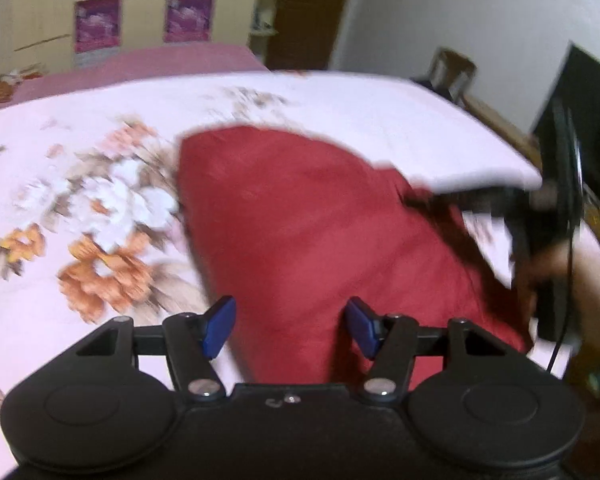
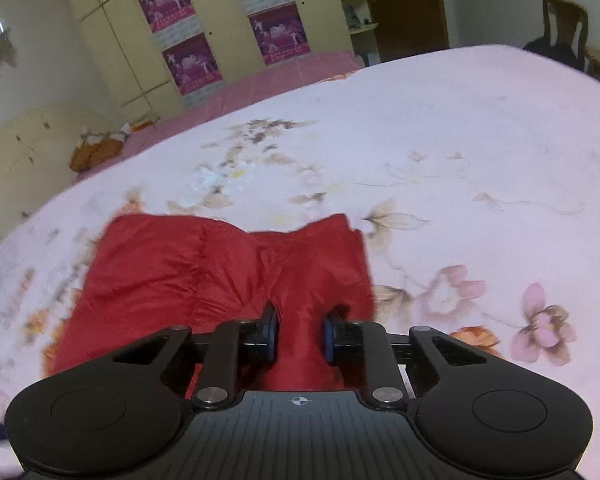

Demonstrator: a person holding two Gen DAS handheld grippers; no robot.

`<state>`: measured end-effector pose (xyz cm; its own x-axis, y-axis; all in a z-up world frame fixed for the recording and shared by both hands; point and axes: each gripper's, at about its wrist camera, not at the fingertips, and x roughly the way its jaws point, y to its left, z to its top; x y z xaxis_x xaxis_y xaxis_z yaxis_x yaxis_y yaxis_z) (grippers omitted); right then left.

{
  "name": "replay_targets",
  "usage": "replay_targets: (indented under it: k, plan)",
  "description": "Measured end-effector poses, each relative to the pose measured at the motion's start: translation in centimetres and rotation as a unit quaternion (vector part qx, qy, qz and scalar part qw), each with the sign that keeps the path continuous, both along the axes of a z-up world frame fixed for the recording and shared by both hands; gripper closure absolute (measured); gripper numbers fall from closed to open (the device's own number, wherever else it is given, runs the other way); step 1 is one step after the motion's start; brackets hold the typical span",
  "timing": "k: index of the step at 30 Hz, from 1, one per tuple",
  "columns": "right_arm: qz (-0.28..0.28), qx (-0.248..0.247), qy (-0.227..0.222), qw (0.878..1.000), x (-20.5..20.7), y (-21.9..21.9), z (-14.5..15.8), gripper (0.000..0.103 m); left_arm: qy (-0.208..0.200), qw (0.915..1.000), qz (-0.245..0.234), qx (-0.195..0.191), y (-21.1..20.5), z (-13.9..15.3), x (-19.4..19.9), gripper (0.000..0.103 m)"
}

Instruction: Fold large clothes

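Observation:
A red garment [image 1: 300, 220] lies spread on a bed covered by a pale pink flowered sheet [image 1: 80, 160]. My left gripper [image 1: 290, 328] hovers over the garment's near part, open, its blue pads [image 1: 220, 326] wide apart and gripping nothing. In the right wrist view the same red garment [image 2: 172, 272] lies crumpled, and my right gripper [image 2: 298, 336] is shut on a bunched fold of it at its near edge. The right gripper's black body [image 1: 556, 208], blurred, shows at the right of the left wrist view, with a hand behind it.
The flowered sheet [image 2: 460, 140] stretches wide to the right of the garment. A pink blanket [image 2: 280, 76] lies at the bed's far side. Beyond stand a cream wardrobe with purple posters [image 2: 196, 60], a brown door [image 2: 404, 4] and a wooden chair [image 2: 564, 28].

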<state>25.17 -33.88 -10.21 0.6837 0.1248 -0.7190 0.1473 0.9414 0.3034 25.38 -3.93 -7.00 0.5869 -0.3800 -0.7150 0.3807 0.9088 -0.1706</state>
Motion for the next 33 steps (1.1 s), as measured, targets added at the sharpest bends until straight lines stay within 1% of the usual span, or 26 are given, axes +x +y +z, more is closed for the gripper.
replay_targets:
  k: [1,3,6,9,11,12,14,16,18,19,21,23,26,29,31,33]
  plan:
    - [-0.001,0.006,0.006,1.000,-0.1,-0.4,-0.5,0.082,-0.003,0.9999,0.010,-0.005,0.2,0.5,0.5,0.044]
    - [0.000,0.010,0.004,1.000,-0.4,-0.6,-0.9,0.082,-0.008,0.9994,0.032,-0.008,0.2,1.0,2.3,0.044]
    - [0.016,-0.012,-0.006,1.000,-0.4,-0.1,-0.2,0.082,-0.022,0.9985,0.051,-0.002,-0.8,0.5,5.4,0.044]
    - [0.016,-0.013,-0.007,1.000,-0.3,-0.3,-0.7,0.082,-0.032,0.9969,0.072,0.009,-2.2,-1.2,8.3,0.044]
    - [0.015,-0.017,-0.007,1.000,-0.3,-0.3,-1.2,0.082,-0.027,0.9969,0.072,0.017,-2.8,-2.5,9.5,0.044]
    - [0.014,-0.022,-0.008,1.000,-0.3,-0.3,-1.5,0.082,-0.024,0.9970,0.068,0.026,-3.4,-3.4,9.9,0.043]
    - [0.004,-0.016,-0.015,1.000,-0.6,-0.4,-2.9,0.082,-0.028,0.9967,0.060,0.048,-4.1,-4.9,9.9,0.043]
    - [0.005,-0.028,-0.021,0.999,-0.8,-0.1,-3.0,0.082,-0.033,0.9959,0.060,0.058,-4.4,-5.5,9.6,0.043]
    - [0.013,-0.032,-0.016,0.999,-0.6,-0.3,-2.3,0.082,-0.028,0.9961,0.060,0.059,-4.3,-5.3,9.6,0.043]
    - [0.008,-0.029,-0.016,0.999,-0.6,-0.8,-1.7,0.082,-0.025,0.9962,0.061,0.057,-4.1,-4.9,9.6,0.043]
    - [0.001,-0.027,-0.041,0.999,-0.8,-1.5,0.4,0.082,-0.023,0.9961,0.064,0.057,-4.1,-4.4,9.8,0.043]
    - [0.012,-0.033,-0.065,0.997,-0.7,-1.4,2.3,0.082,-0.025,0.9959,0.065,0.058,-4.3,-4.2,10.0,0.044]
    - [0.037,-0.030,-0.082,0.995,0.3,-0.3,3.3,0.082,-0.023,0.9956,0.068,0.059,-4.8,-4.3,10.5,0.043]
    - [0.055,-0.033,-0.061,0.996,1.9,0.7,2.1,0.082,-0.023,0.9954,0.067,0.065,-5.1,-4.4,10.7,0.042]
    - [0.046,-0.050,-0.048,0.997,2.4,0.7,1.0,0.082,-0.023,0.9953,0.066,0.067,-5.1,-4.6,10.7,0.041]
    - [0.046,-0.048,-0.008,0.998,3.1,0.2,-1.3,0.082,-0.020,0.9954,0.068,0.064,-5.0,-4.8,10.9,0.036]
